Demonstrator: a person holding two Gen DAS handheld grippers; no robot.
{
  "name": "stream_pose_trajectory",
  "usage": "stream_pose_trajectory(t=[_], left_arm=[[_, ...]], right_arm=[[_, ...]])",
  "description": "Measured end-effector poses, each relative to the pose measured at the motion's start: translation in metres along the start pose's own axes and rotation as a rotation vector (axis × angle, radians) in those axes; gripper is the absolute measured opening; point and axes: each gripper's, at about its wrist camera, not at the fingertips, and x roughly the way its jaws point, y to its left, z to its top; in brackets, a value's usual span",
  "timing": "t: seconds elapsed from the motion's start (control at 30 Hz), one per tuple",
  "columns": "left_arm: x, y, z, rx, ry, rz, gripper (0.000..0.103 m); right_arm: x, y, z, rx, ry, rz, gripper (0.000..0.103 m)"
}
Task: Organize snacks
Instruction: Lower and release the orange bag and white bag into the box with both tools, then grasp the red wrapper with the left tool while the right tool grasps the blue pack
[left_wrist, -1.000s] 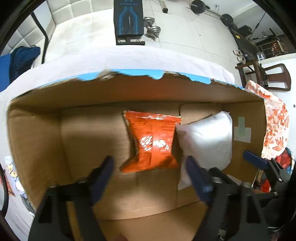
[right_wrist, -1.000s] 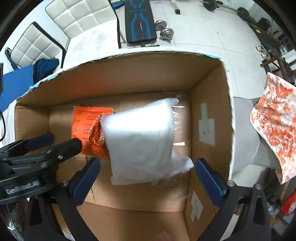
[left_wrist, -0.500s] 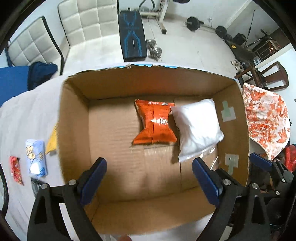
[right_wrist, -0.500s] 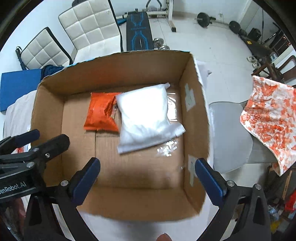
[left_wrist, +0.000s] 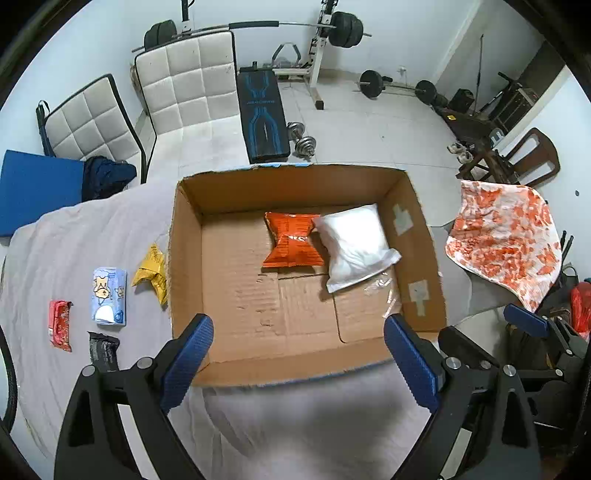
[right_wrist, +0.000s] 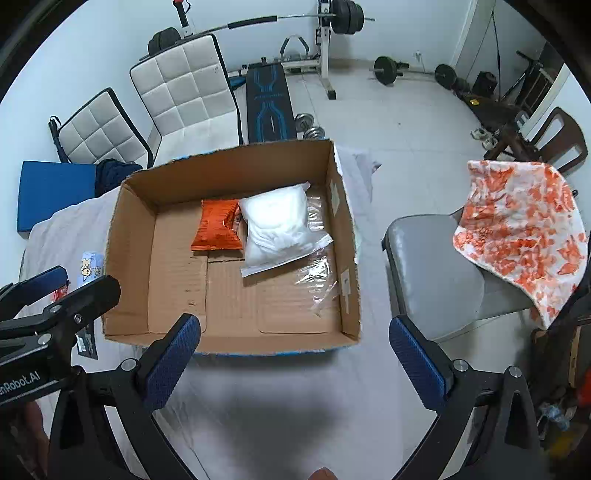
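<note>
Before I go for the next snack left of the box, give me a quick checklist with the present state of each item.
1. Left hand-held gripper open and holding nothing: ok.
2. Right hand-held gripper open and holding nothing: ok.
3. Both grippers above and clear of the cardboard box: ok.
4. Orange bag and white bag lying on the box floor: ok.
5. Snacks waiting on the sheet left of the box, namely yellow packet, blue packet, red packet and black packet: ok, all lie apart from each other.
6. Yellow packet clear of the box wall: cannot tell, it looks pressed against it.
</note>
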Motion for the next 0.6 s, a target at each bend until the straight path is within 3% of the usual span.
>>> stream_pose_trajectory(t=[0.37,0.6], left_arm=[[-0.052,0.003,-0.018,0.003,-0.04,-0.051,0.095],[-0.068,0.035,-0.024,0.003,-0.042,-0.087,0.095]], right_arm=[[-0.056,0.024,-0.022,0.018,-0.036,0.024,0.103],[-0.057,0.07,-0.028,0.027,0.004,0.08,0.103]])
